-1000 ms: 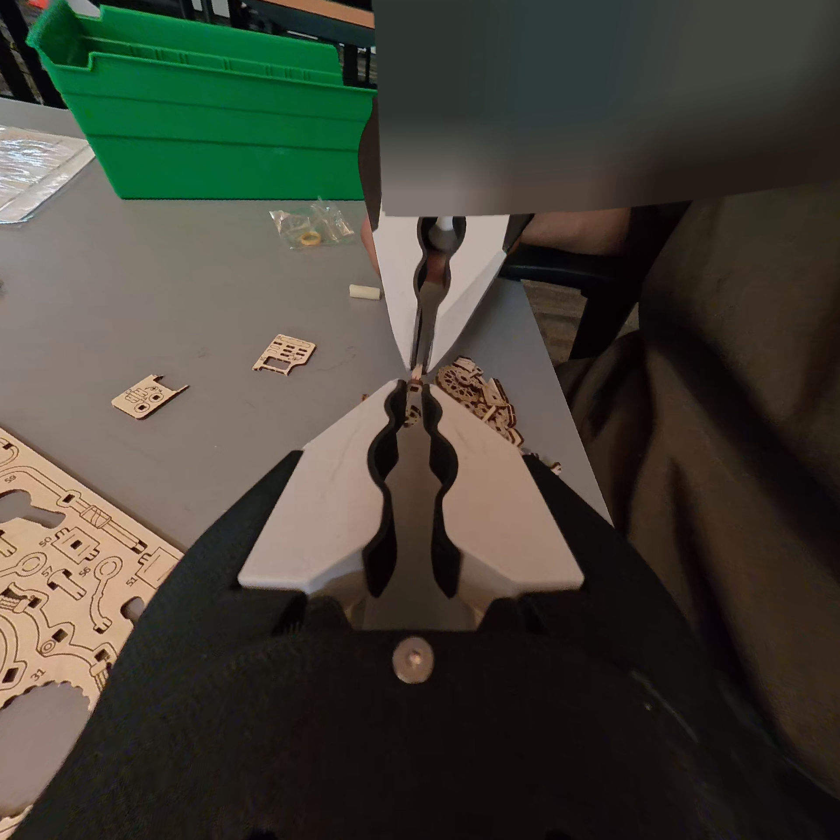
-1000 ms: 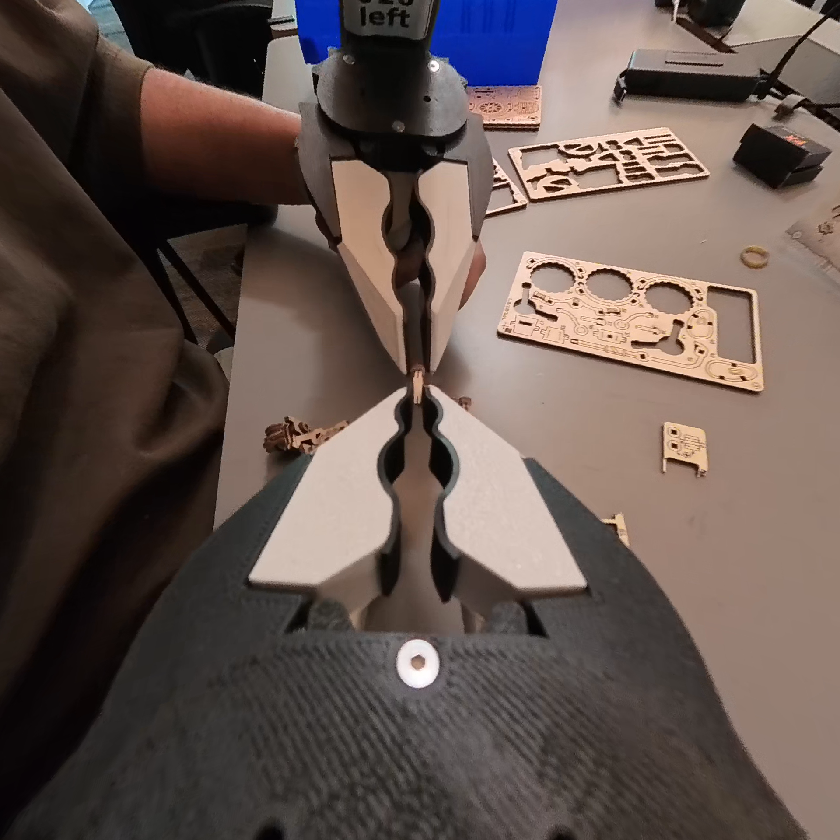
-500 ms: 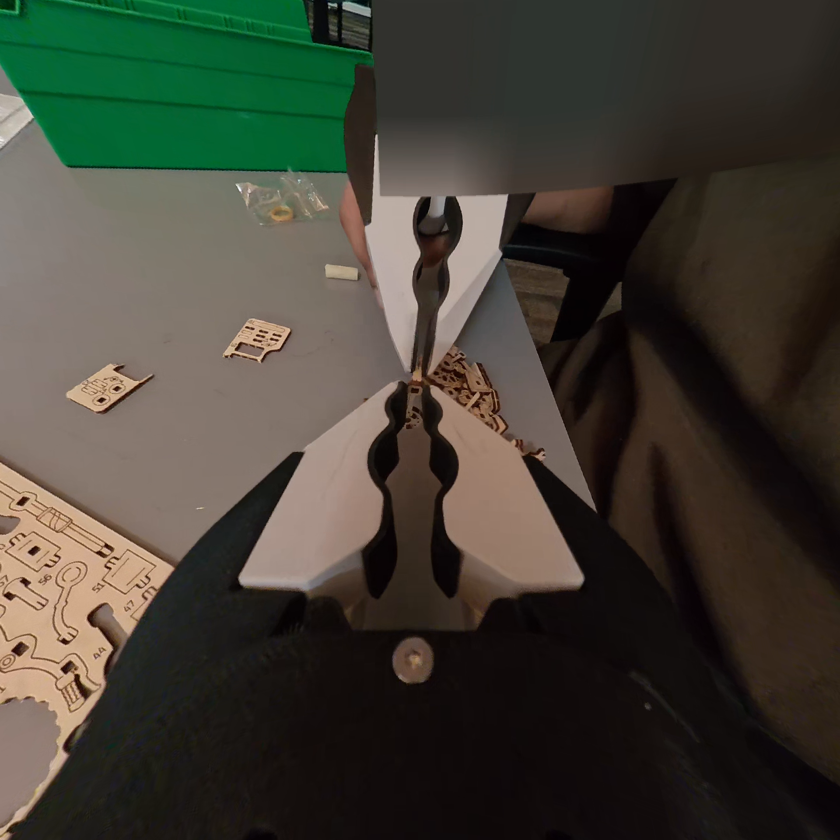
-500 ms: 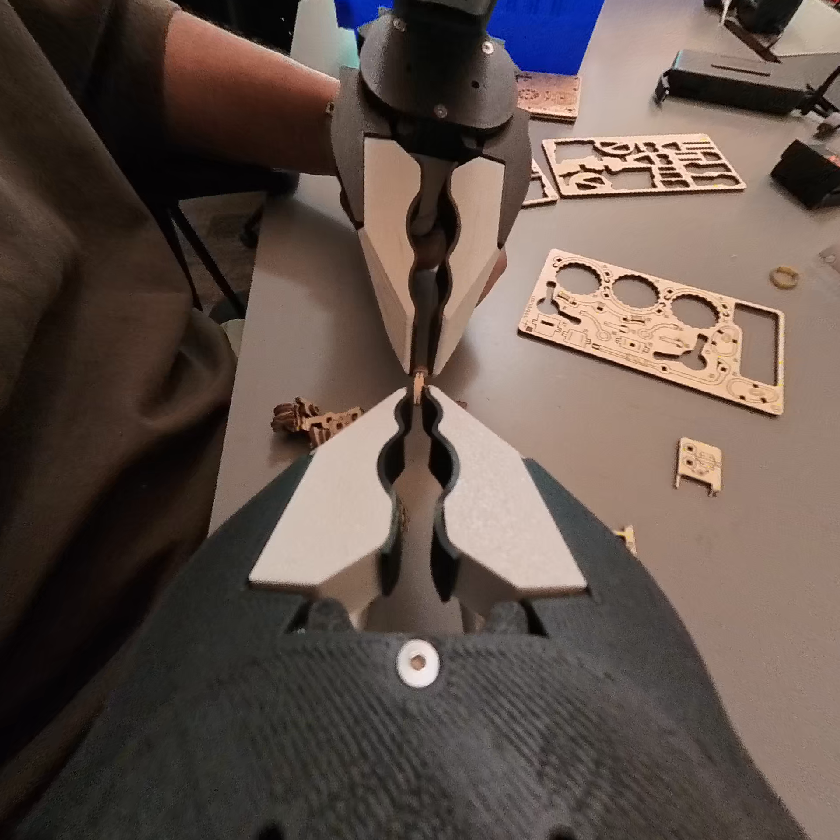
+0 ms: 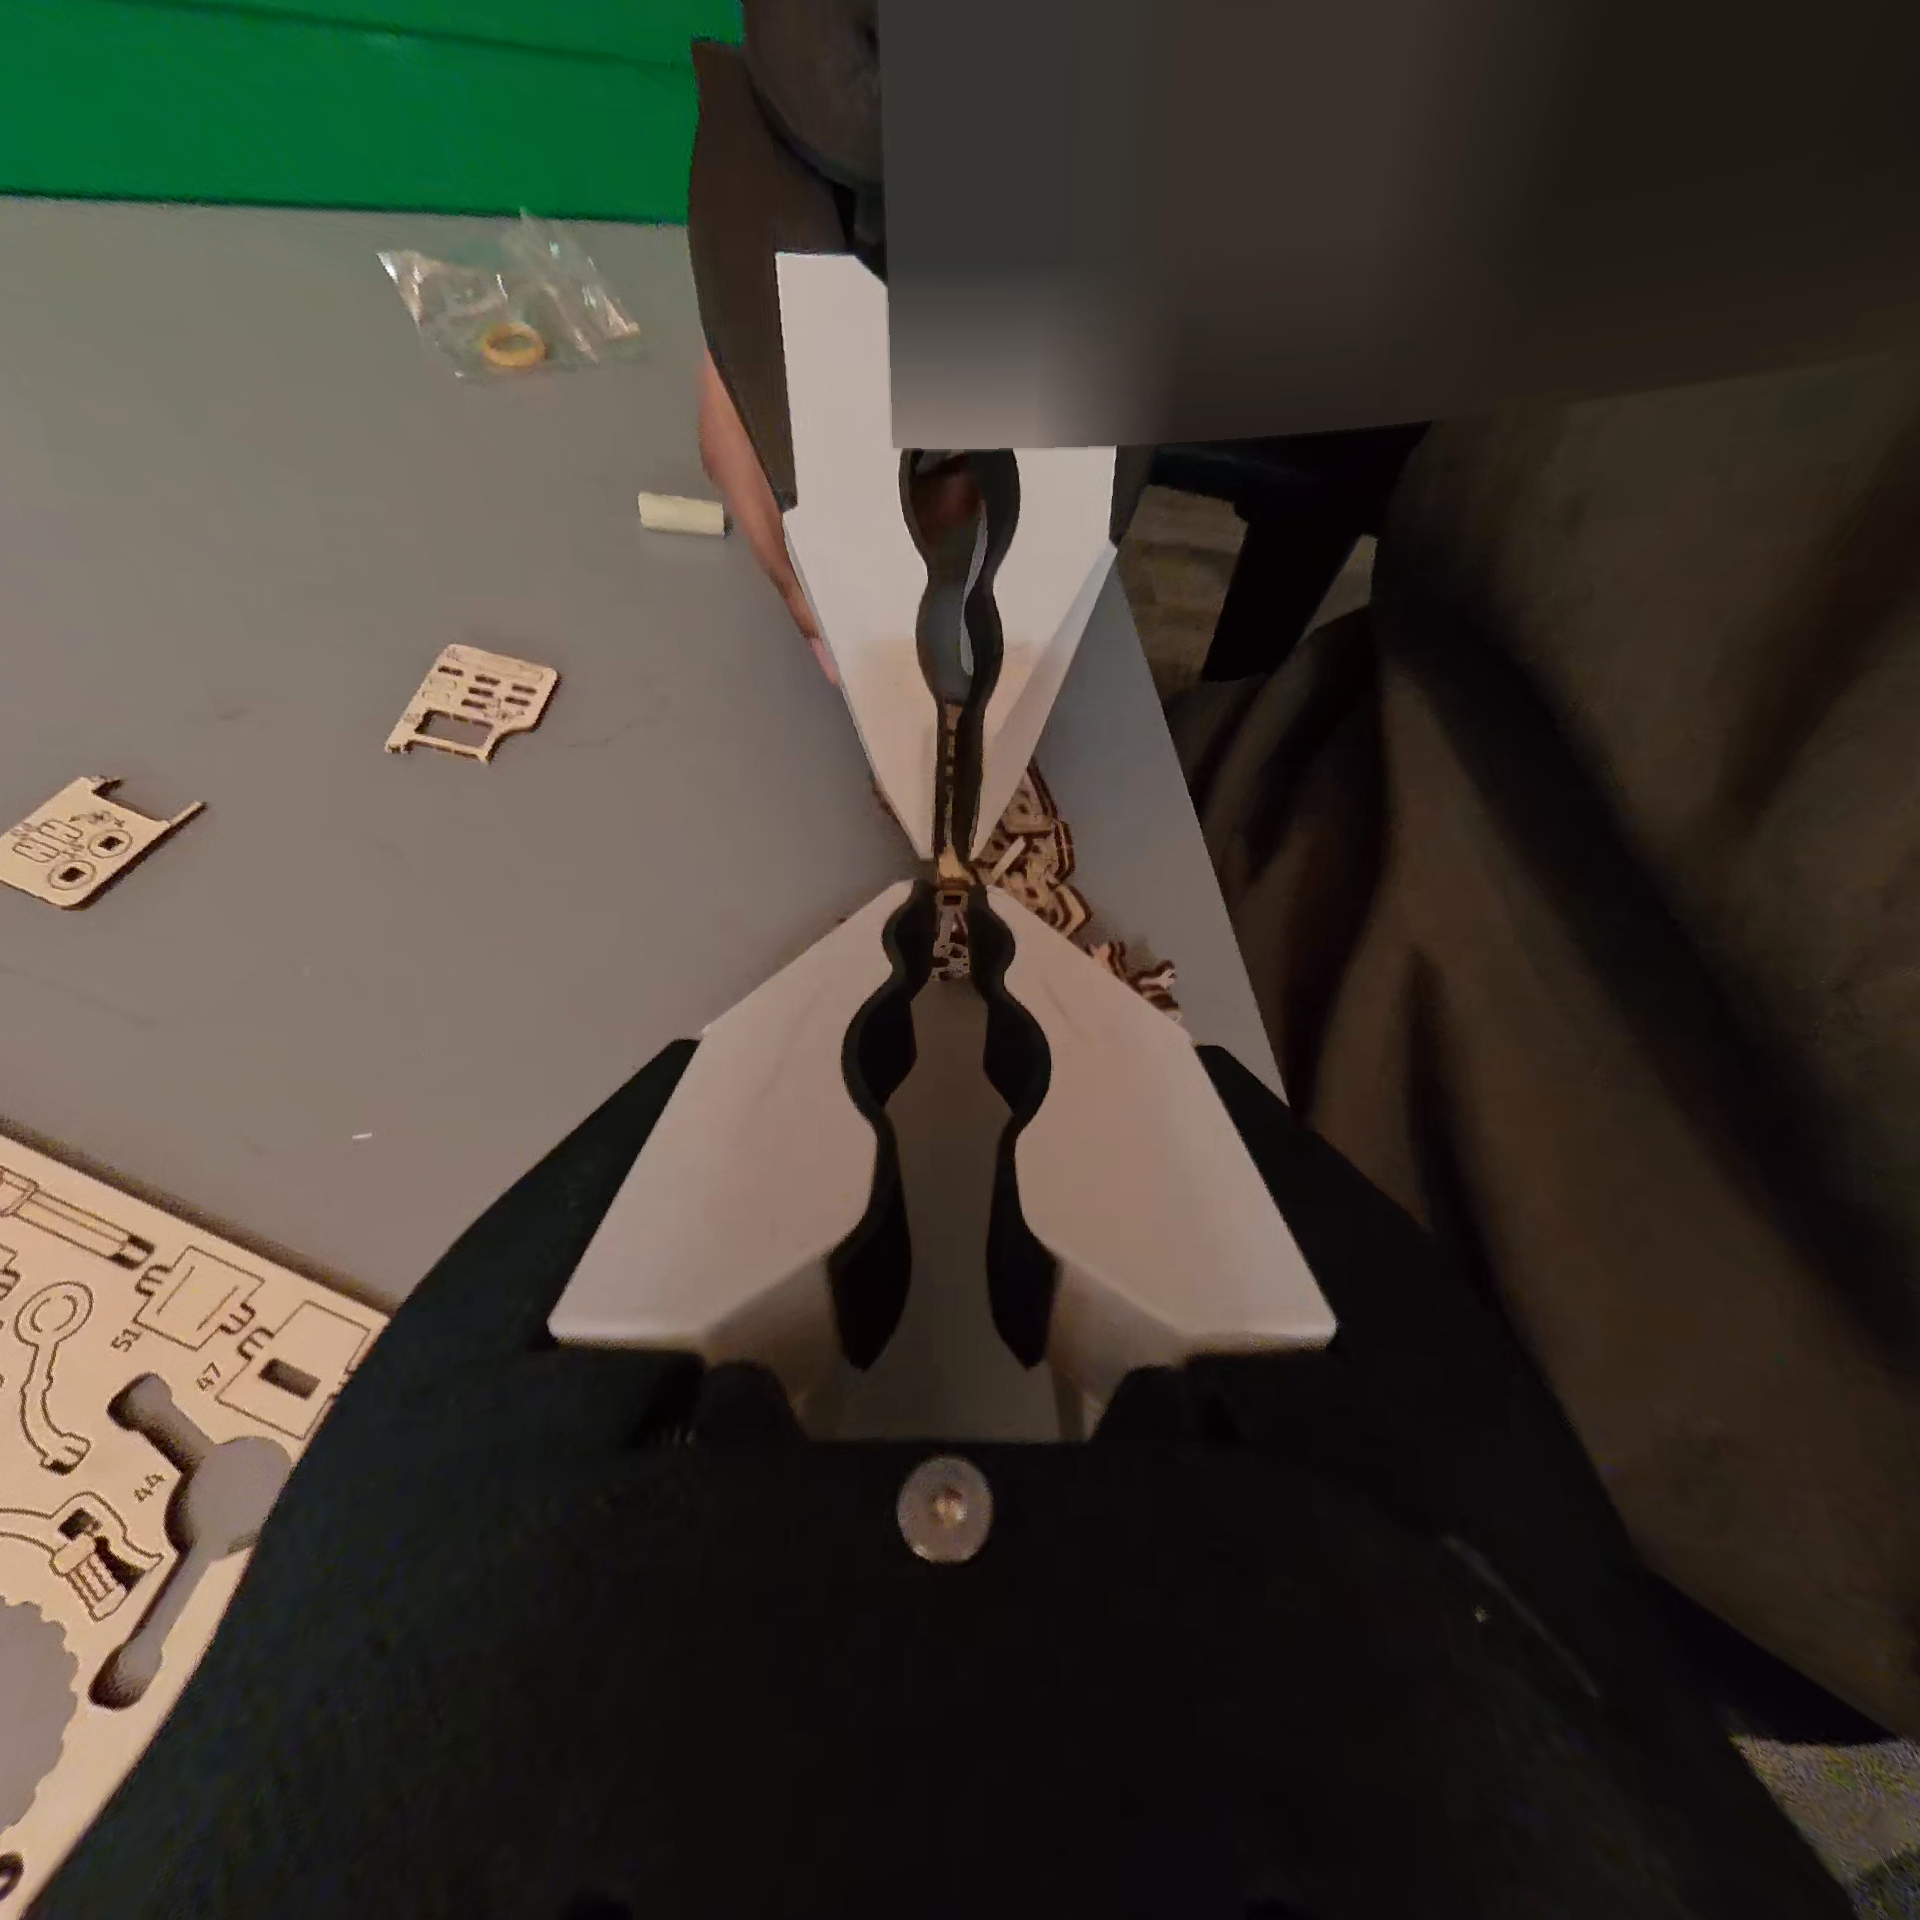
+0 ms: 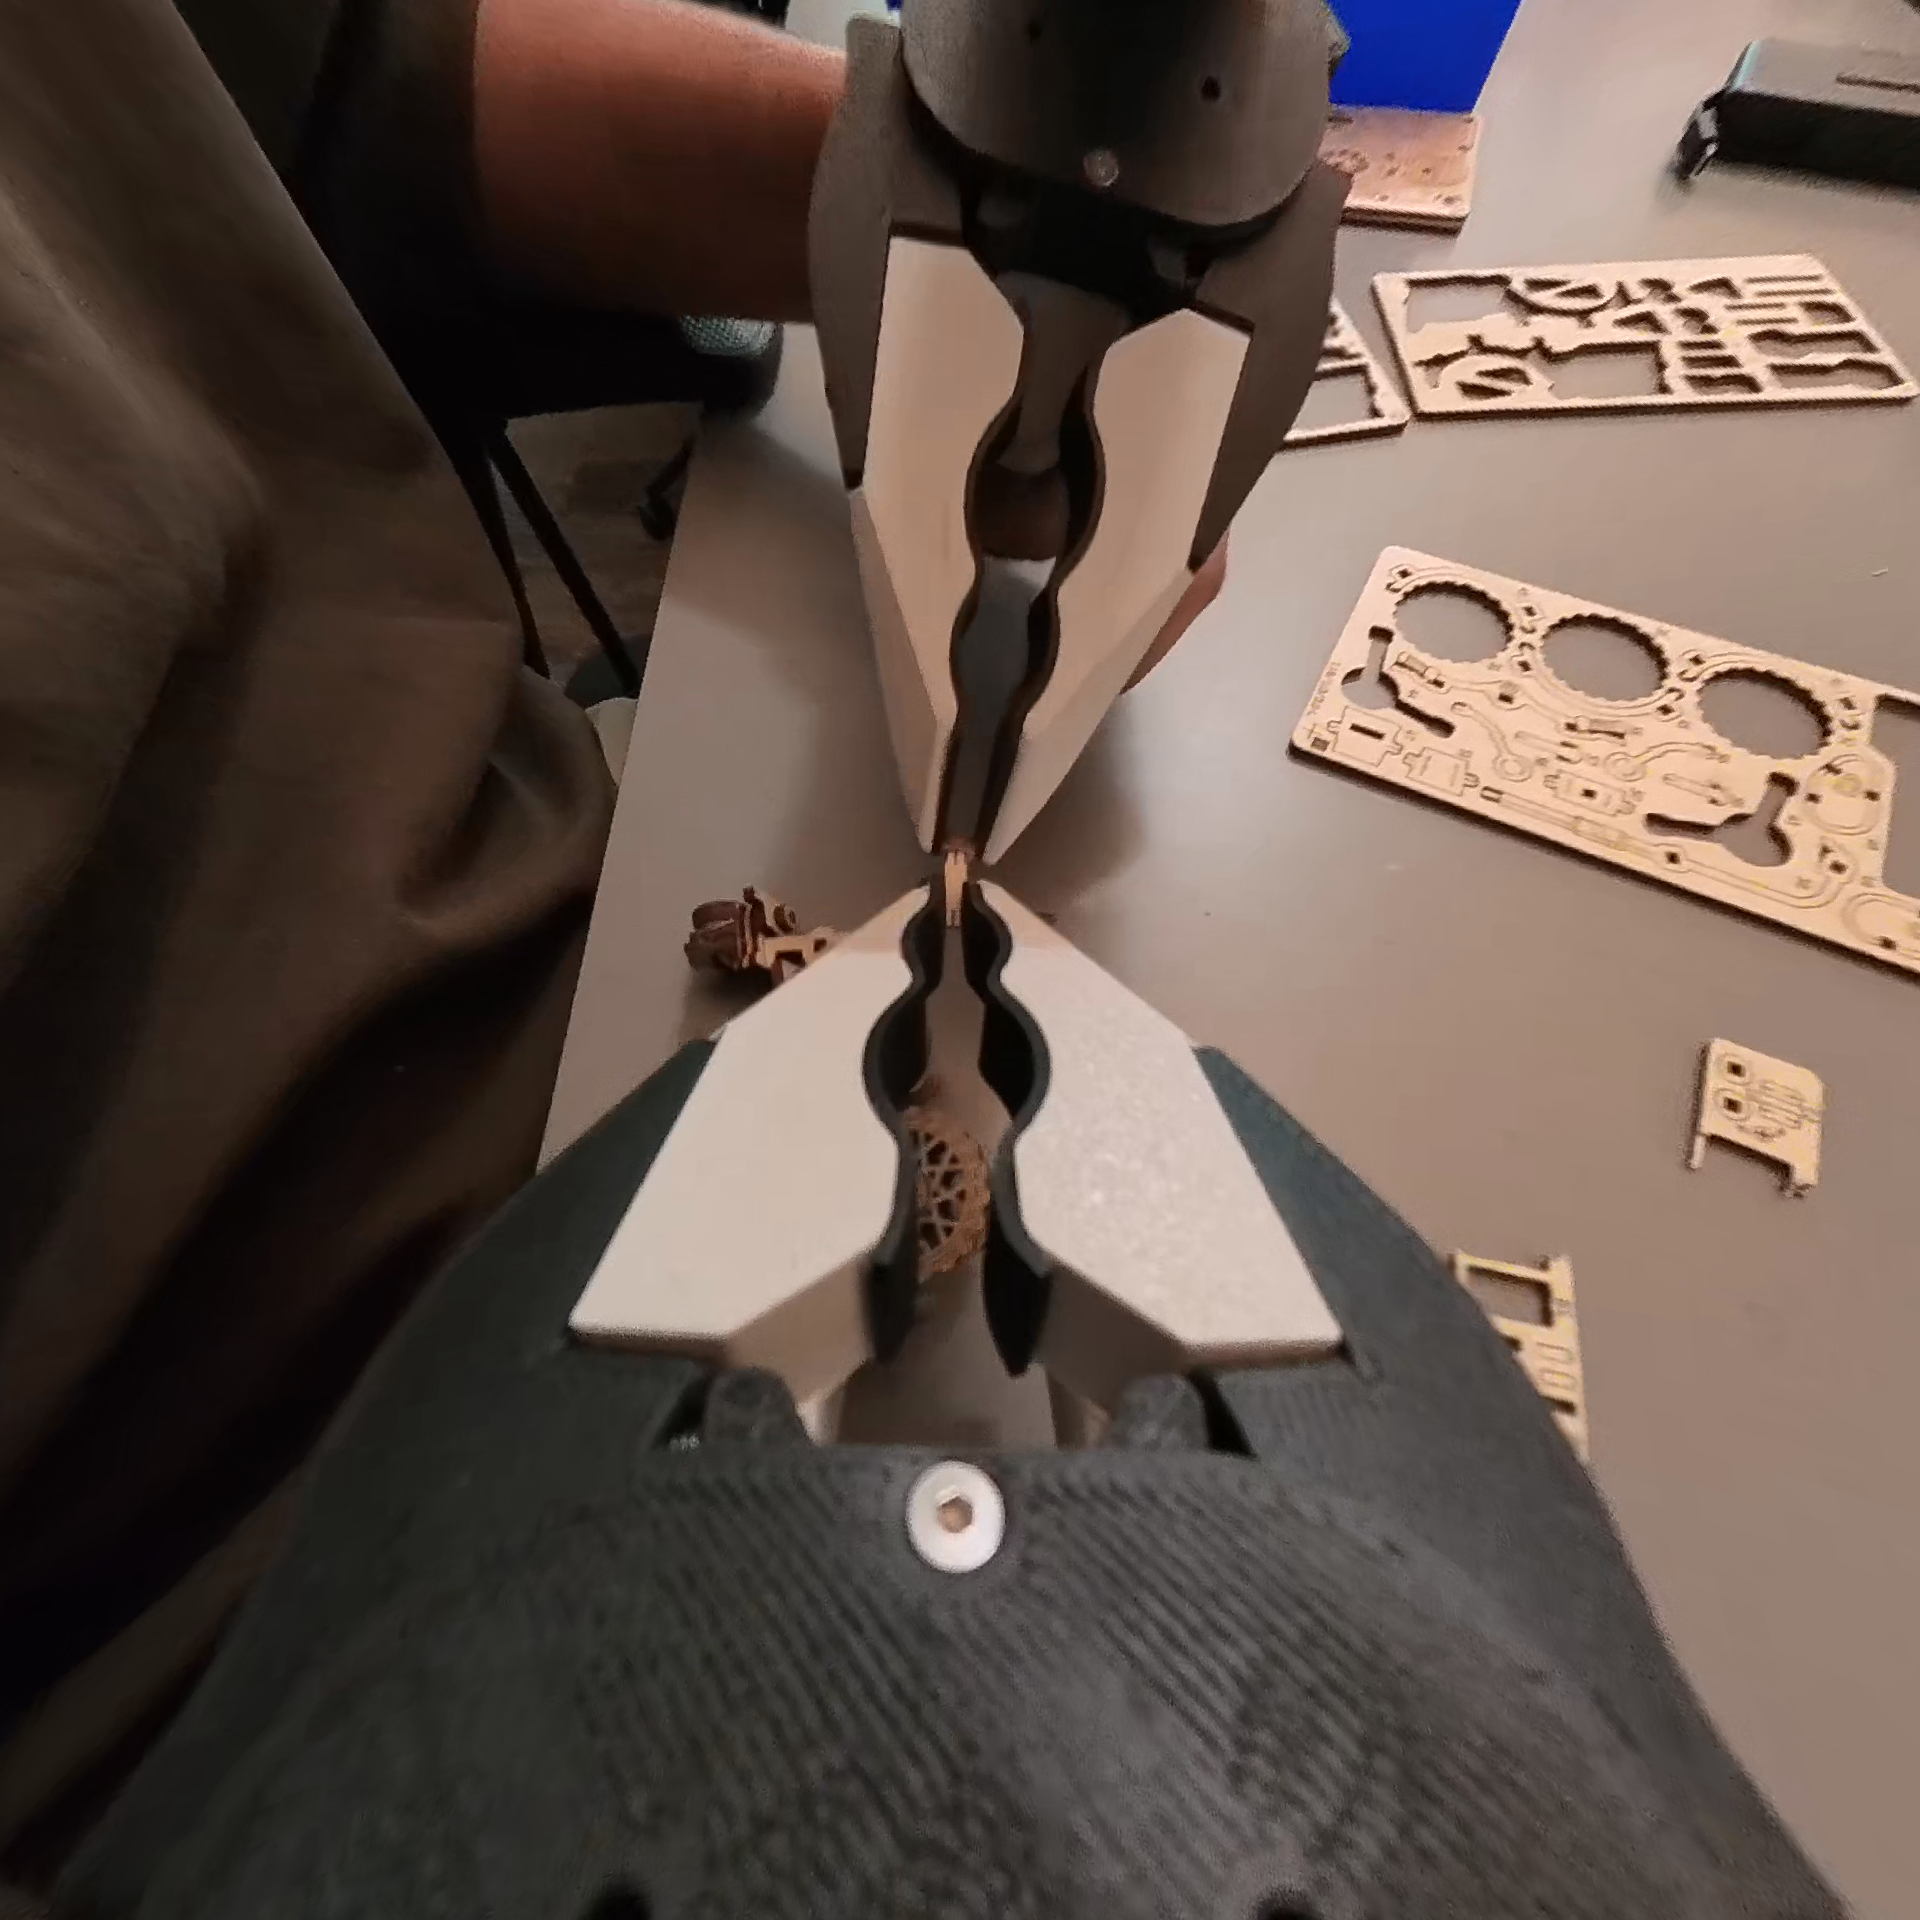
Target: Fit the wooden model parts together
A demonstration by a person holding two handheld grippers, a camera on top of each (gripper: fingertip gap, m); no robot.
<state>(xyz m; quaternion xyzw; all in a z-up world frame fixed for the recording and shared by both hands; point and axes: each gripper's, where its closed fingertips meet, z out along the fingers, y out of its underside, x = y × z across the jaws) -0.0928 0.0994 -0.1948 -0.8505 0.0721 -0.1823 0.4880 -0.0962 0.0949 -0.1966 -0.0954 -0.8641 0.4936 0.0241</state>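
My left gripper (image 5: 951, 896) and right gripper (image 6: 954, 896) meet tip to tip above the grey table's near edge (image 5: 1164, 831). Each is shut on a small thin wooden part: the left's part (image 5: 950, 925) shows between its fingers, the right's part (image 6: 954, 891) stands edge-on at its tips. The two parts touch at the tips; how they join is too small to tell. In the left wrist view the right gripper (image 5: 951, 847) comes down from above. In the right wrist view the left gripper (image 6: 961, 844) does the same. A partly built wooden model (image 5: 1044, 868) lies on the table under them; it also shows in the right wrist view (image 6: 743, 935).
A green bin (image 5: 343, 94), a plastic bag with a ring (image 5: 509, 307), a white peg (image 5: 681, 512), two small wooden cards (image 5: 473, 701) and a cut-out sheet (image 5: 156, 1382) lie left. More wooden sheets (image 6: 1621, 748), a loose card (image 6: 1756, 1112) and a person's arm (image 6: 644, 156) show in the right wrist view. Only a small space, under 4 cm, lies between the two pairs of fingers.
Both grippers stay shut and tip to tip. They have drawn closer to each other and shifted over the table, so the bin and the sheets slid toward the frame edges.
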